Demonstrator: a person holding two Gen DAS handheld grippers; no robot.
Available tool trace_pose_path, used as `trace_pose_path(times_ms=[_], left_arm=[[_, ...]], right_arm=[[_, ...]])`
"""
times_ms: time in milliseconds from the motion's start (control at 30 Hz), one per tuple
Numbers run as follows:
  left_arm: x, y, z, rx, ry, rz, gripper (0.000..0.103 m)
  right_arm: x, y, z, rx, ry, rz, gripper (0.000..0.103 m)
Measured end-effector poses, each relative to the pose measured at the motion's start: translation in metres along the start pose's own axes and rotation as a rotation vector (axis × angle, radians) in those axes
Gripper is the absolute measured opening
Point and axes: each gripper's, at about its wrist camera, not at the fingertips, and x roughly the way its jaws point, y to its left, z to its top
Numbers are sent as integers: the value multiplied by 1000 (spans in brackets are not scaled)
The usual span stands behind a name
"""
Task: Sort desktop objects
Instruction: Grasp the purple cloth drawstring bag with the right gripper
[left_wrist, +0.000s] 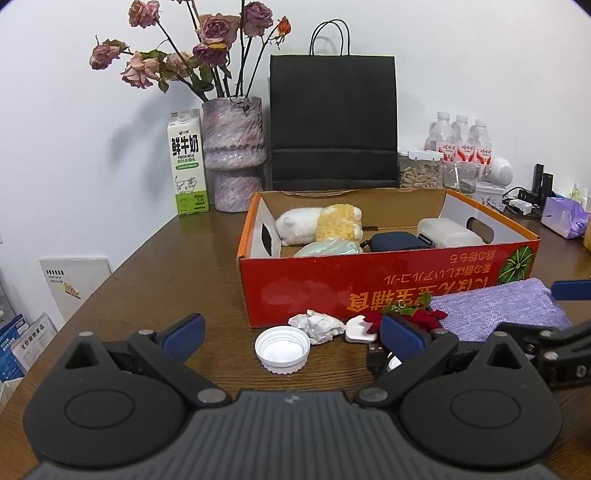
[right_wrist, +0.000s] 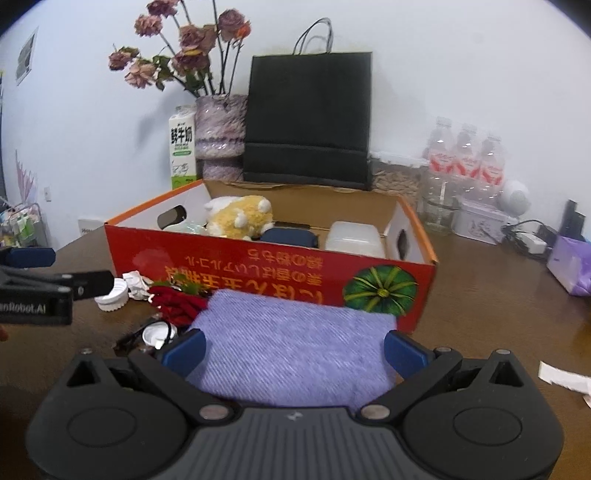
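Observation:
A red cardboard box (left_wrist: 317, 286) stands mid-table and holds a plush toy (left_wrist: 321, 223), a navy pouch (left_wrist: 397, 242) and a white container (left_wrist: 448, 232). In front of it lie a white cap (left_wrist: 282, 349), crumpled paper (left_wrist: 319, 325), a white plug (left_wrist: 360, 328), a red flower (left_wrist: 424, 317) and a purple cloth (left_wrist: 498, 308). My left gripper (left_wrist: 291, 338) is open around the cap. My right gripper (right_wrist: 293, 350) is open, its blue fingers (right_wrist: 184, 350) on either side of the purple cloth (right_wrist: 291, 350) in front of the box (right_wrist: 258, 271).
A milk carton (left_wrist: 188, 166), a vase of dried roses (left_wrist: 234, 151), a black paper bag (left_wrist: 334, 122), water bottles (left_wrist: 460, 140) and jars stand behind the box. A purple tissue pack (right_wrist: 572, 266) and cables sit at the right. White paper scraps (right_wrist: 565, 378) lie near the right edge.

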Motion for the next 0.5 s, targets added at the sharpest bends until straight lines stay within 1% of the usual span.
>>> trace_pose_path(times_ms=[133, 200, 233, 300, 367, 400, 467, 500], left_arm=[[1, 1, 0, -6, 7, 3, 103], [1, 2, 0, -7, 5, 2, 103], [1, 2, 0, -7, 6, 1, 103], [2, 1, 0, -5, 9, 2, 103], [3, 1, 0, -3, 14, 3, 103], [4, 1, 0, -3, 16, 4, 103], [4, 1, 0, -3, 20, 5, 103], [5, 1, 0, -4, 23, 6, 103]], right_arm=[[17, -7, 3, 46, 40, 0, 103], [18, -10, 1, 60, 34, 2, 103], [17, -11, 1, 63, 30, 1, 100], [14, -10, -1, 60, 17, 5, 92], [12, -9, -2, 49, 7, 8, 79], [11, -9, -3, 43, 5, 9, 75], [10, -9, -4, 40, 4, 18, 55], [9, -10, -5, 43, 5, 22, 48]])
